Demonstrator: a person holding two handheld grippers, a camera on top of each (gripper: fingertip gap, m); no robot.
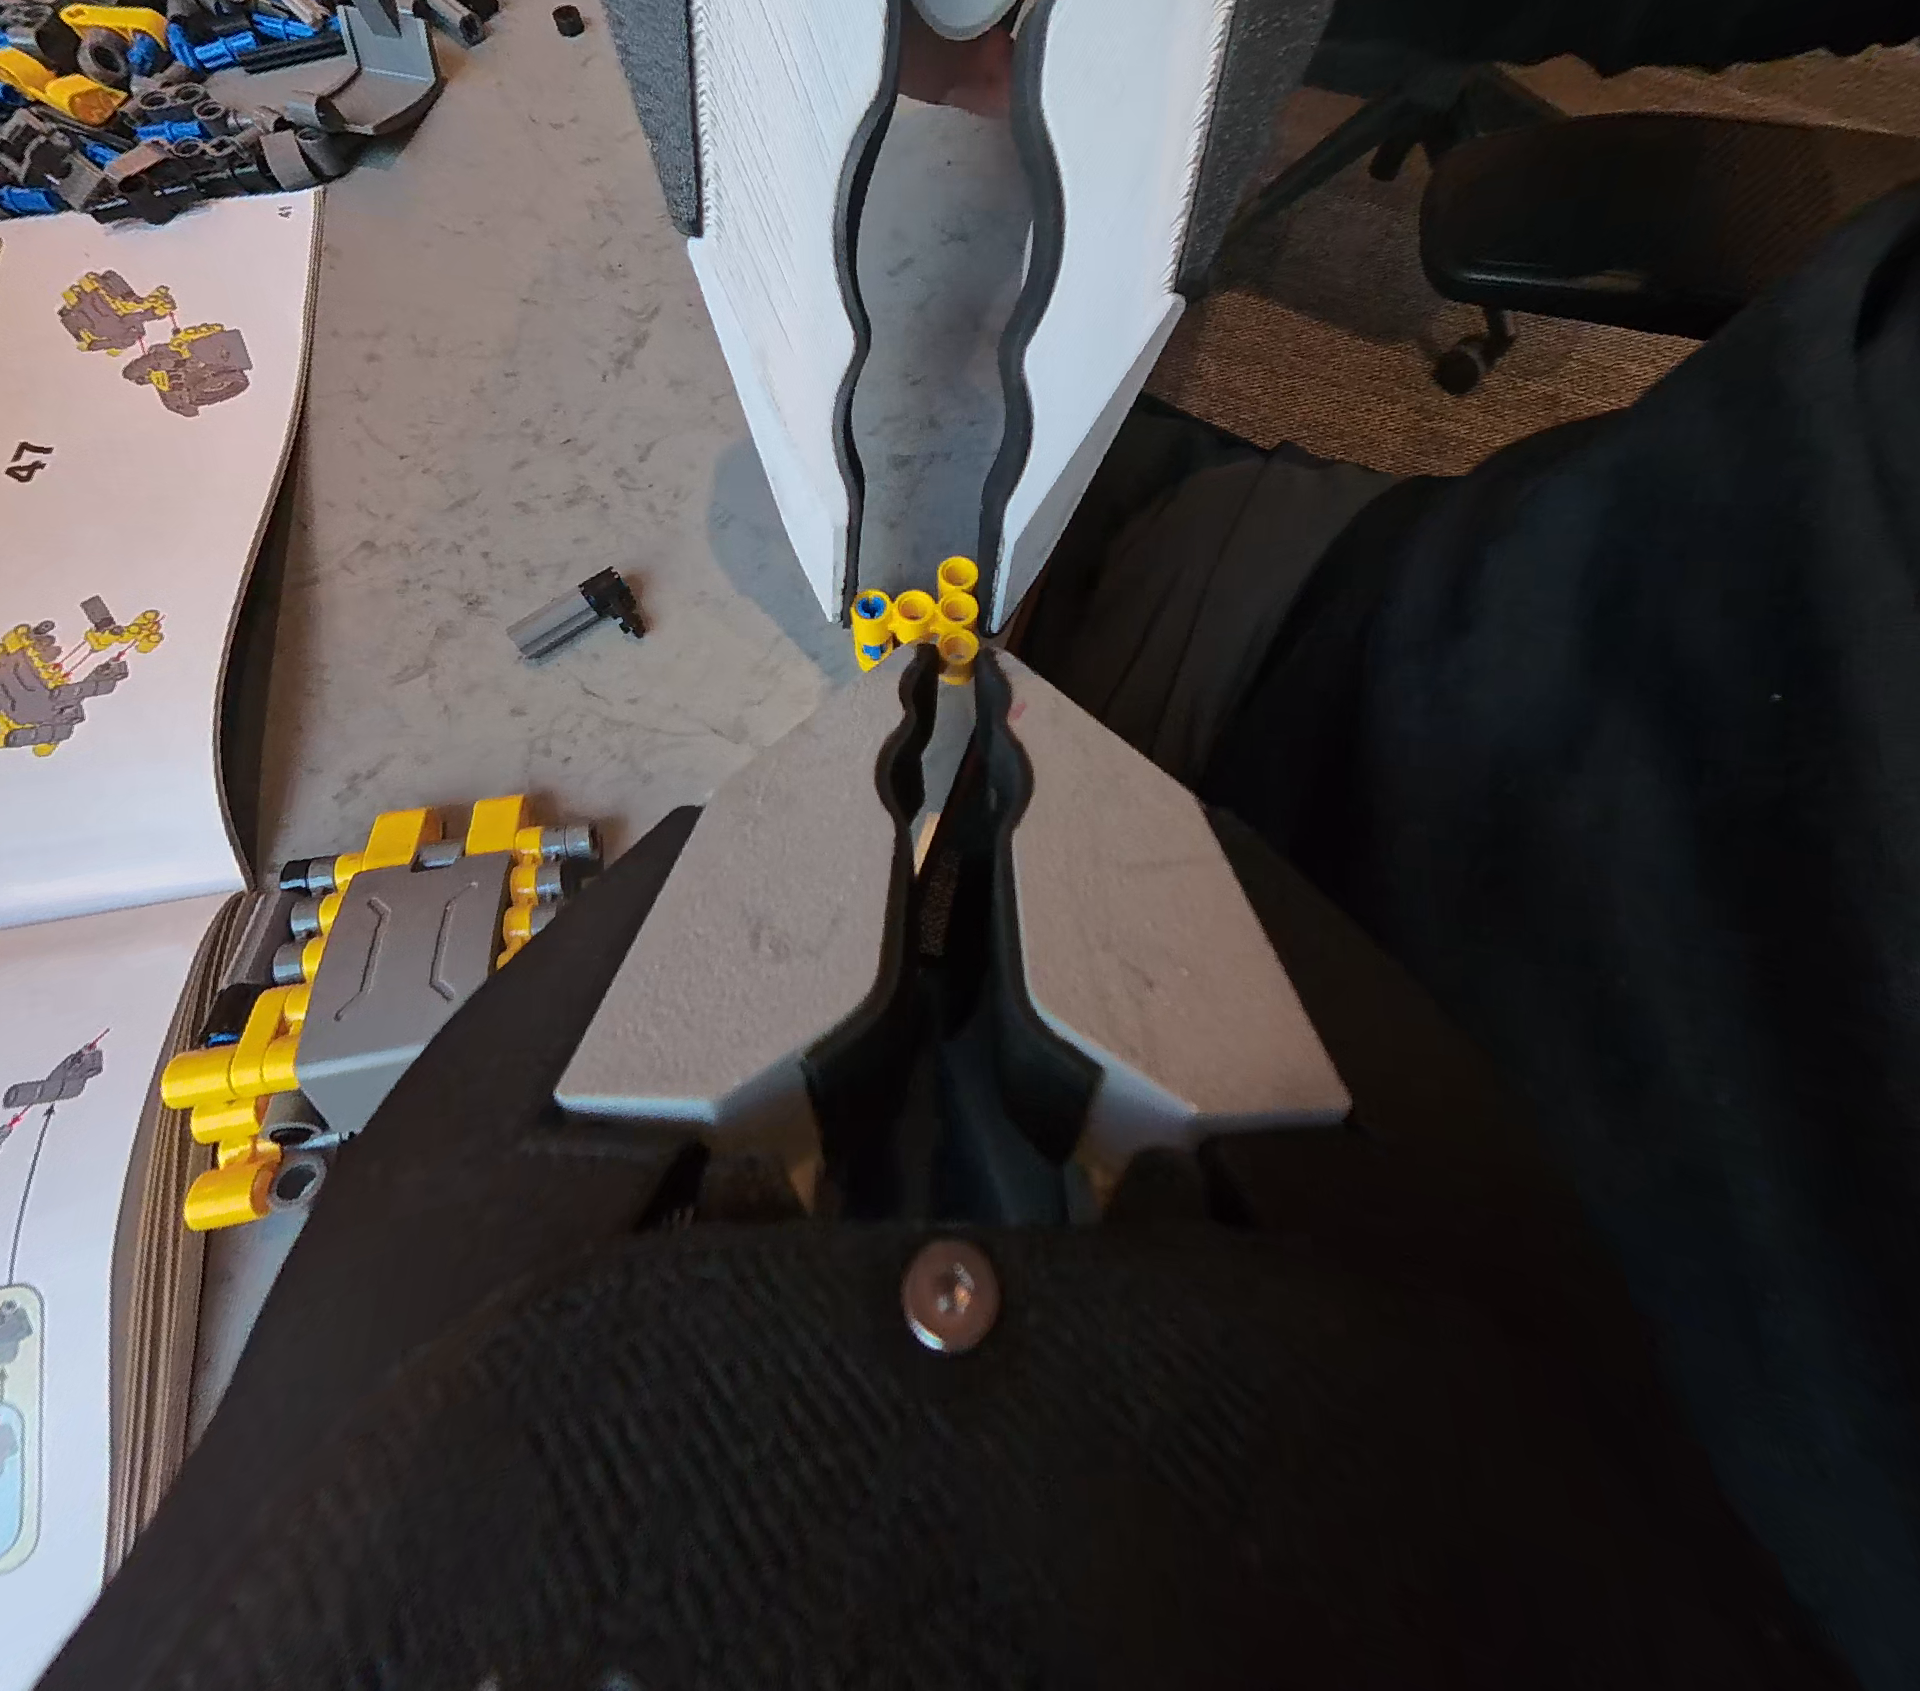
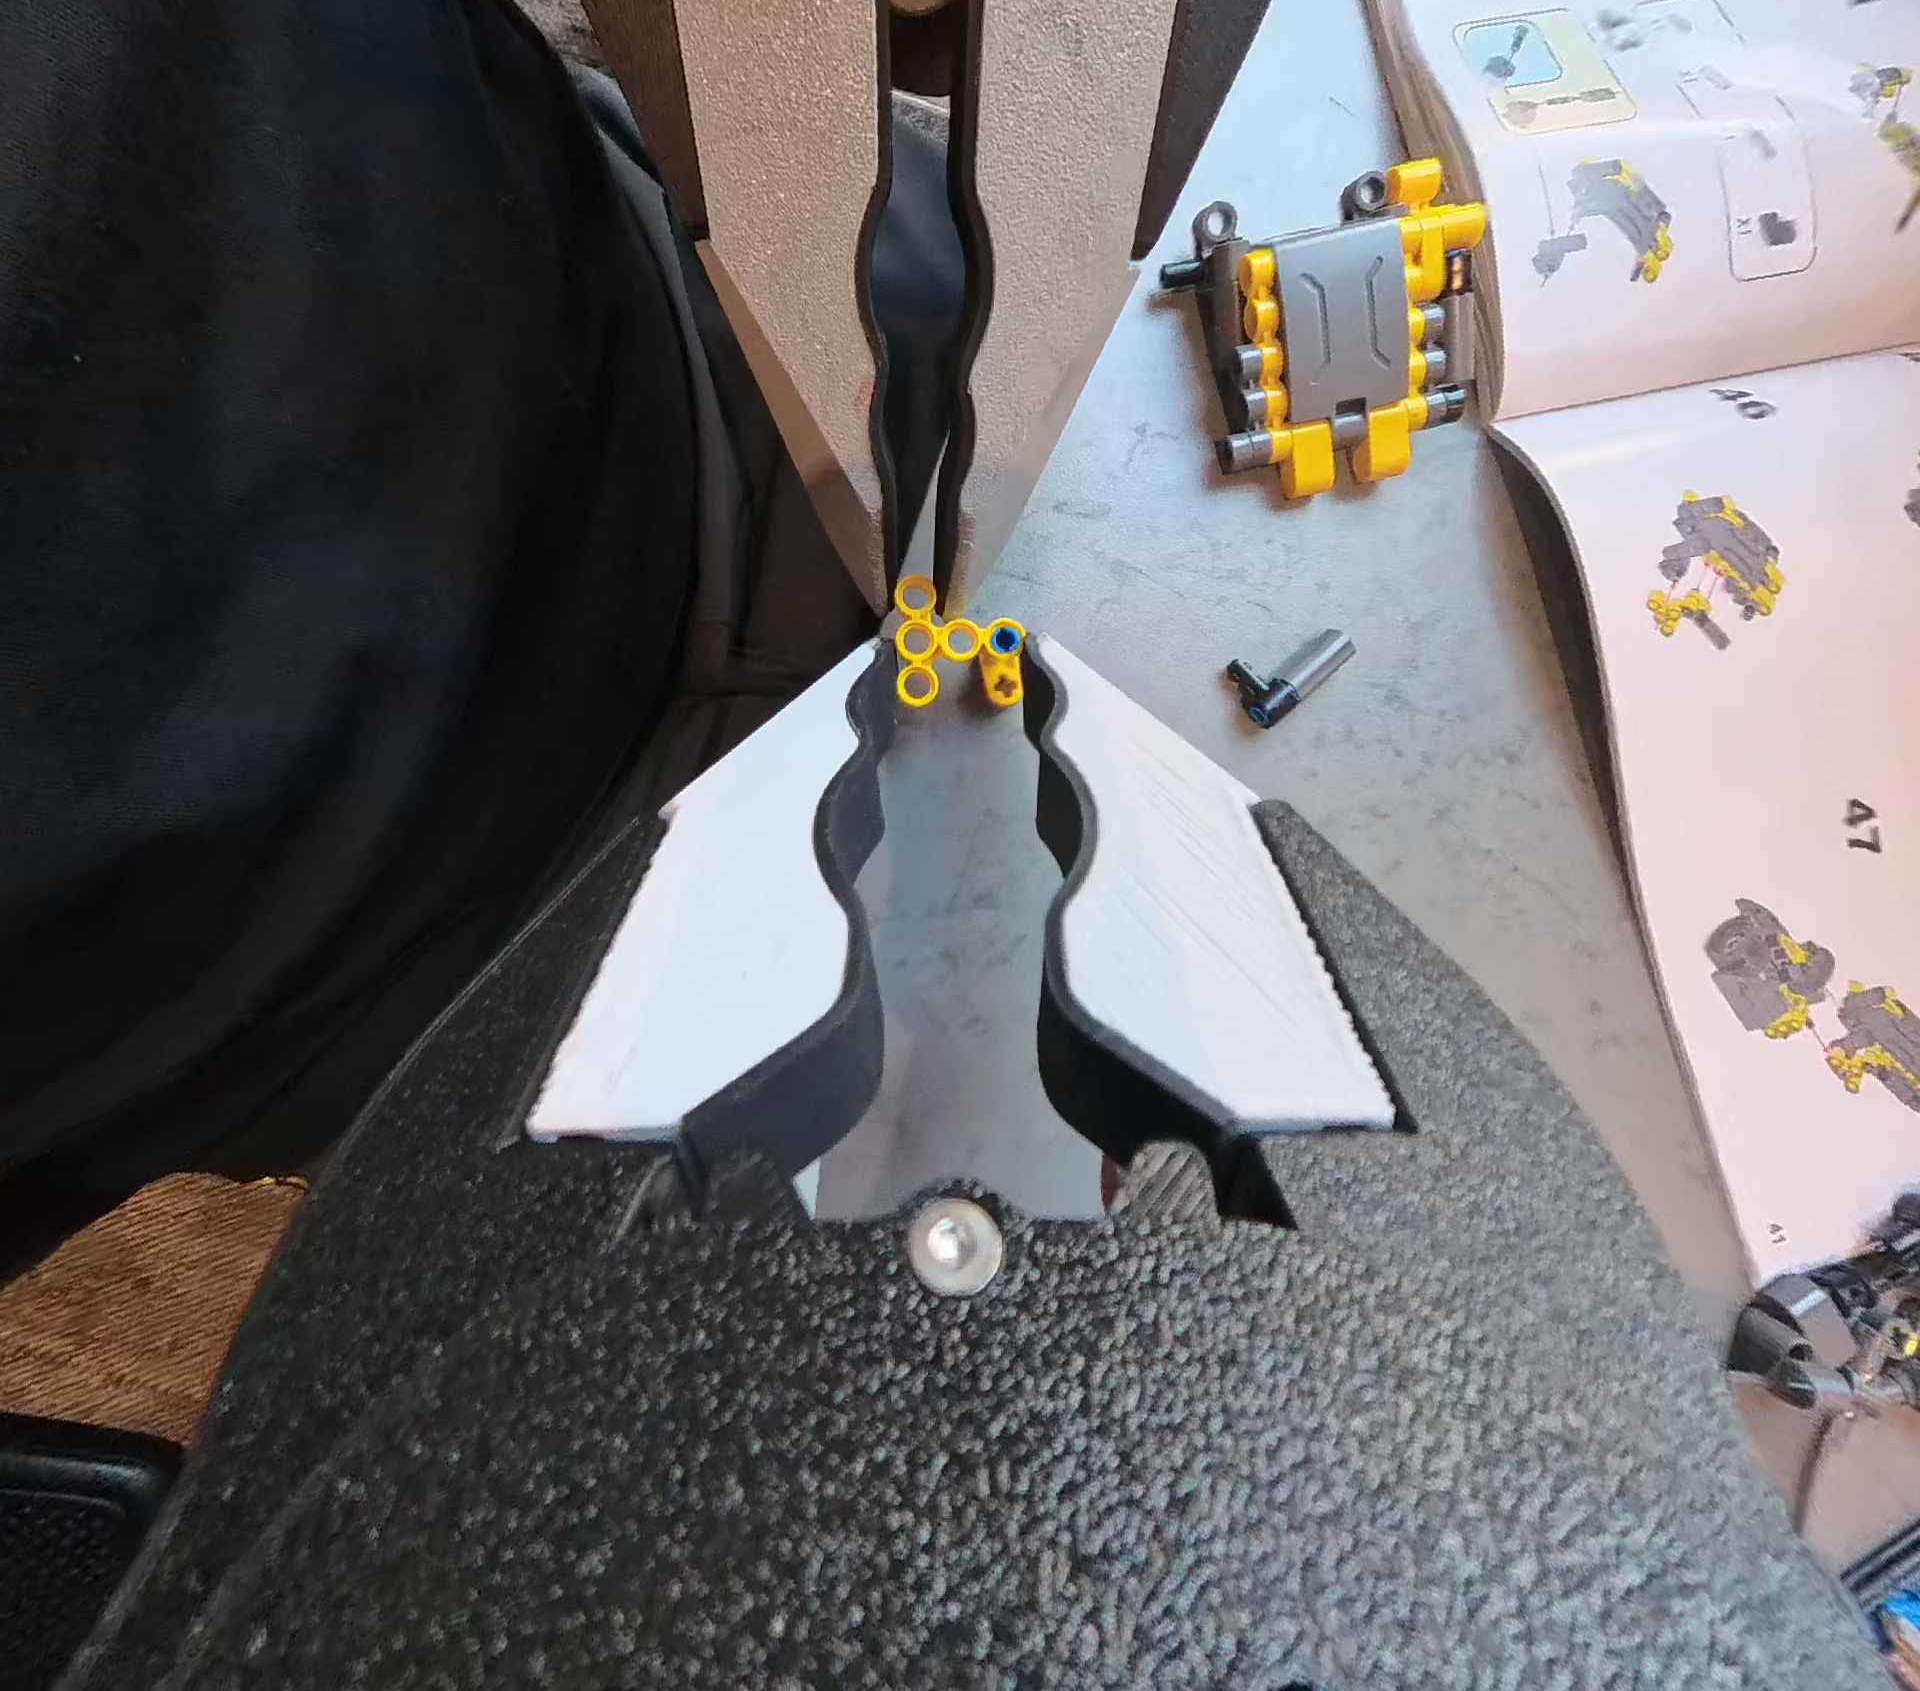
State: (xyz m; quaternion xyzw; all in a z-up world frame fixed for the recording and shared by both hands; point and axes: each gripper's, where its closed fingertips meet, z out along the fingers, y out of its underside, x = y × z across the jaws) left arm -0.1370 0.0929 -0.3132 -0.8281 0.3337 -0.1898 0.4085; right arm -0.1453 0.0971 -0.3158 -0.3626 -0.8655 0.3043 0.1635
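The left gripper (image 1: 951, 665), fingers nearly closed, pinches one end of a small yellow T-shaped plastic beam with round holes (image 1: 928, 618). The right gripper (image 2: 951, 670), fingers slightly wider, clasps its opposite side above the grey marbled tabletop (image 2: 1351, 602), tip to tip.
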